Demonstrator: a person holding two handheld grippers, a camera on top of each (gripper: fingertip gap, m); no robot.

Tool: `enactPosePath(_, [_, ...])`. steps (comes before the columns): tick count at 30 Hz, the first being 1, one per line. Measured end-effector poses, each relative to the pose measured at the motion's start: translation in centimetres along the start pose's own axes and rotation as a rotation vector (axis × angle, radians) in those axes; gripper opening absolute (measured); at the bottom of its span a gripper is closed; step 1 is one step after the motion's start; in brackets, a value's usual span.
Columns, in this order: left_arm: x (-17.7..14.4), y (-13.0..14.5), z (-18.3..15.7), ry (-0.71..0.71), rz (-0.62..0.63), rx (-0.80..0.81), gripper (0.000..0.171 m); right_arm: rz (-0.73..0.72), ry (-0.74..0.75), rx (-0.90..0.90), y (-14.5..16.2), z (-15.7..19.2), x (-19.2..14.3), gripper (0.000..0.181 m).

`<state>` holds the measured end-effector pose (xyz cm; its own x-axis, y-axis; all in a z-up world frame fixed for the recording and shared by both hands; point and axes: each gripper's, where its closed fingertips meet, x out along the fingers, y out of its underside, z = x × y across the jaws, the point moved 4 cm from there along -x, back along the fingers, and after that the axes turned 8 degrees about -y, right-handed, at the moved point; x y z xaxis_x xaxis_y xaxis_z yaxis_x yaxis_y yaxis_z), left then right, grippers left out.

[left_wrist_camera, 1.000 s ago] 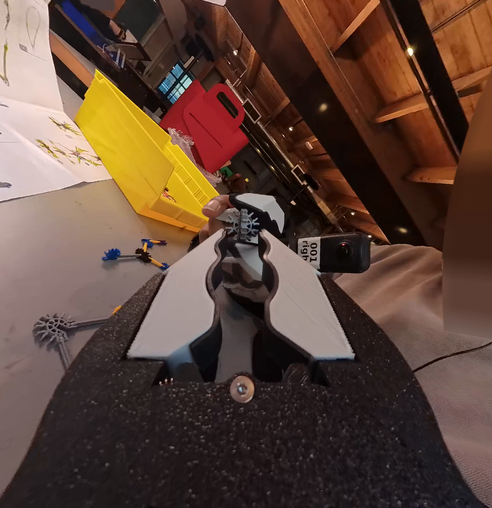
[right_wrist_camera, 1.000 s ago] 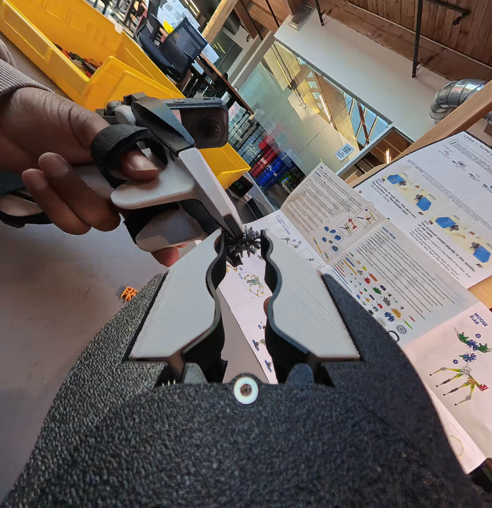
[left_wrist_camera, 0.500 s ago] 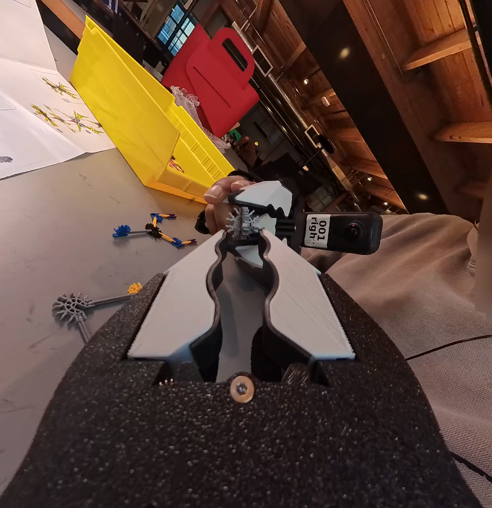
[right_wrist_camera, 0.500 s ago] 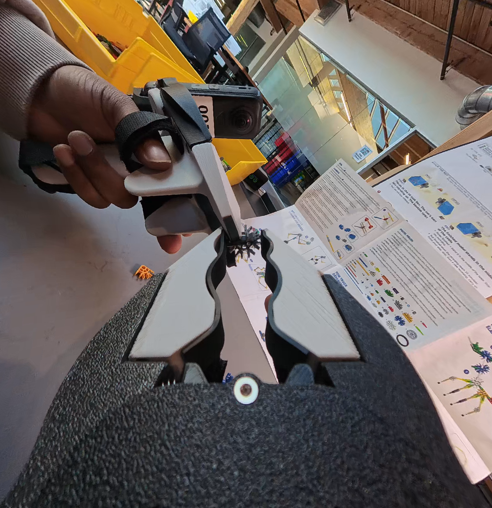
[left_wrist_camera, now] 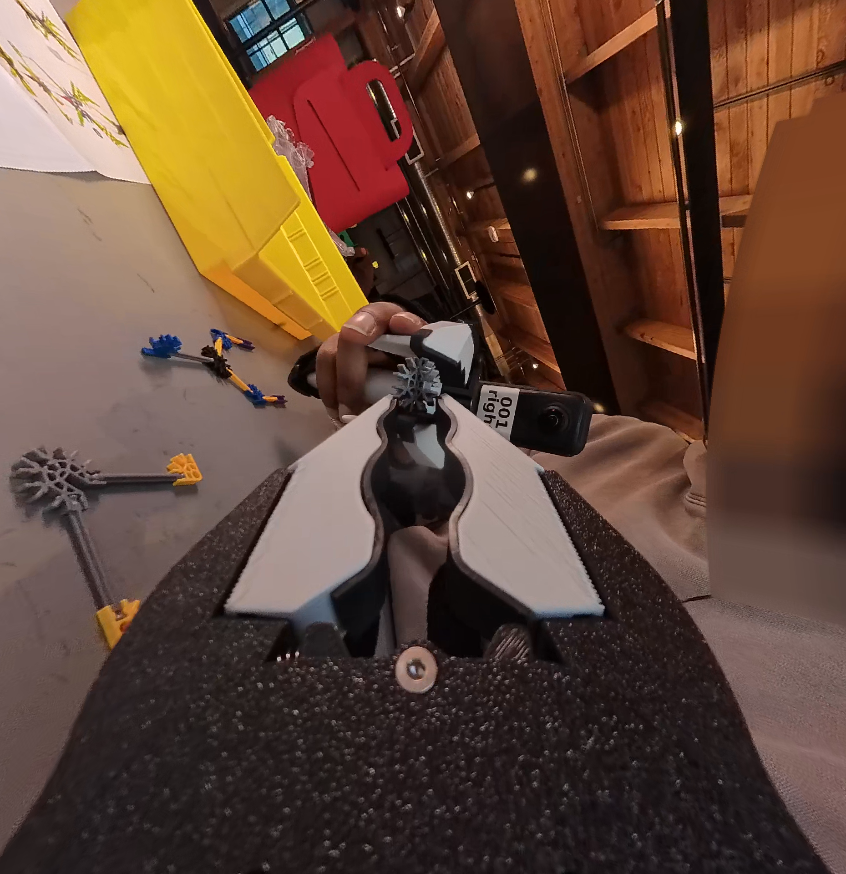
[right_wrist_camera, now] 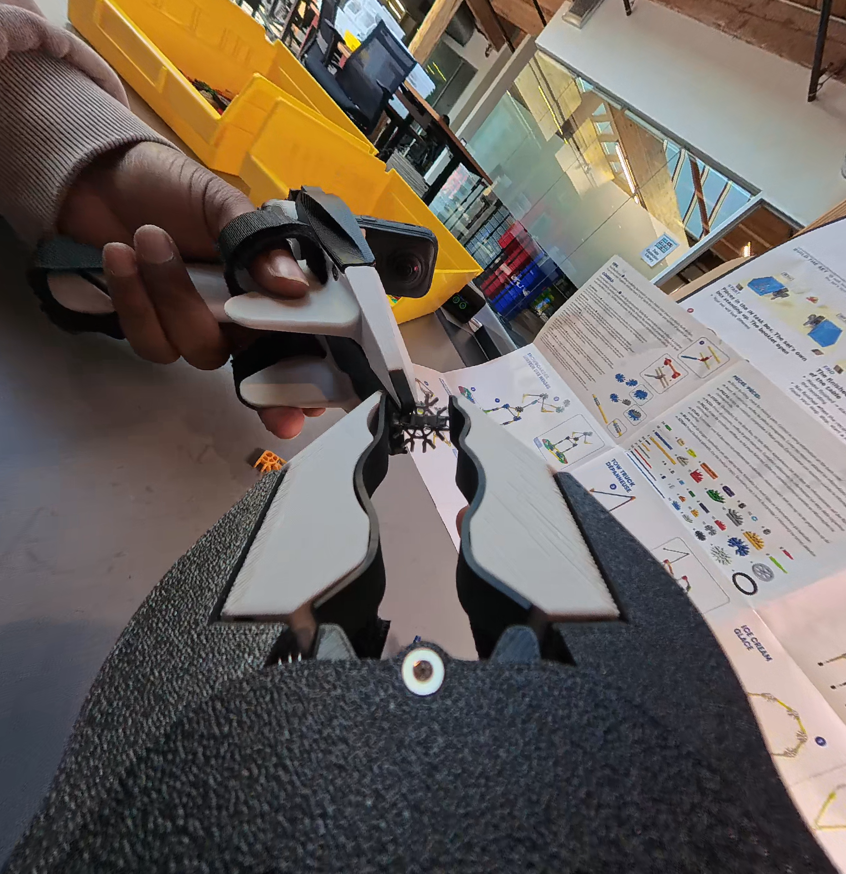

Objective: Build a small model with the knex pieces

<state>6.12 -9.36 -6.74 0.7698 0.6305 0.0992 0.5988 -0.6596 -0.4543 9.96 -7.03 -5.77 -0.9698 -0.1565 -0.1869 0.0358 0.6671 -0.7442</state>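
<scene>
- Since a second ago, your right gripper (right_wrist_camera: 418, 416) has spread its fingers; your left gripper (left_wrist_camera: 416, 402) stays clamped on the grey snowflake connector (left_wrist_camera: 417, 384), held above the bench (left_wrist_camera: 80, 293).
- Two rod-and-connector assemblies lie there: blue-yellow (left_wrist_camera: 213, 362), grey-yellow (left_wrist_camera: 75, 487).
- Your hand (right_wrist_camera: 175, 265) tilts the left gripper down.

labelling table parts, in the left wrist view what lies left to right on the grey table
grey snowflake connector with rods and yellow ends → blue, black and yellow rod piece → grey snowflake connector at the gripper tips
</scene>
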Motion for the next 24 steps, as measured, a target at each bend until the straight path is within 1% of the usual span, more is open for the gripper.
enactPosePath(2, [0.00, 0.01, 0.15, -0.032, 0.004, 0.037, 0.016, 0.006, 0.003, -0.010, 0.17, 0.08, 0.05, 0.024])
enactPosePath(6, [-0.10, -0.21, 0.23, -0.115, -0.002, 0.162, 0.022, 0.015, 0.004, -0.003, 0.40, 0.02, 0.07, 0.024])
enactPosePath(7, [-0.17, -0.32, 0.26, -0.129, -0.010, 0.181, 0.025, 0.015, 0.003, 0.001, 0.43, 0.00, 0.06, 0.024])
enactPosePath(9, [-0.27, -0.48, 0.29, -0.142, -0.018, 0.200, 0.026, 0.024, 0.000, 0.002, 0.63, 0.07, 0.11, 0.023])
enactPosePath(13, [-0.08, -0.15, 0.38, -0.155, 0.005, 0.218, 0.025, 0.025, -0.004, -0.006, 0.56, 0.33, 0.18, 0.023])
enactPosePath(14, [-0.06, -0.10, 0.41, -0.162, 0.005, 0.225, 0.019, 0.026, -0.005, -0.008, 0.56, 0.35, 0.20, 0.023])
enactPosePath(15, [-0.08, -0.11, 0.44, -0.170, 0.002, 0.234, 0.017, 0.024, -0.006, -0.008, 0.55, 0.36, 0.19, 0.023])
enactPosePath(21, [-0.11, -0.08, 0.46, -0.194, 0.006, 0.267, 0.017, 0.022, -0.009, 0.002, 0.58, 0.41, 0.21, 0.023])
enactPosePath(24, [-0.21, -0.08, 0.40, -0.218, 0.017, 0.318, 0.017, 0.016, -0.021, 0.013, 0.55, 0.45, 0.13, 0.023])
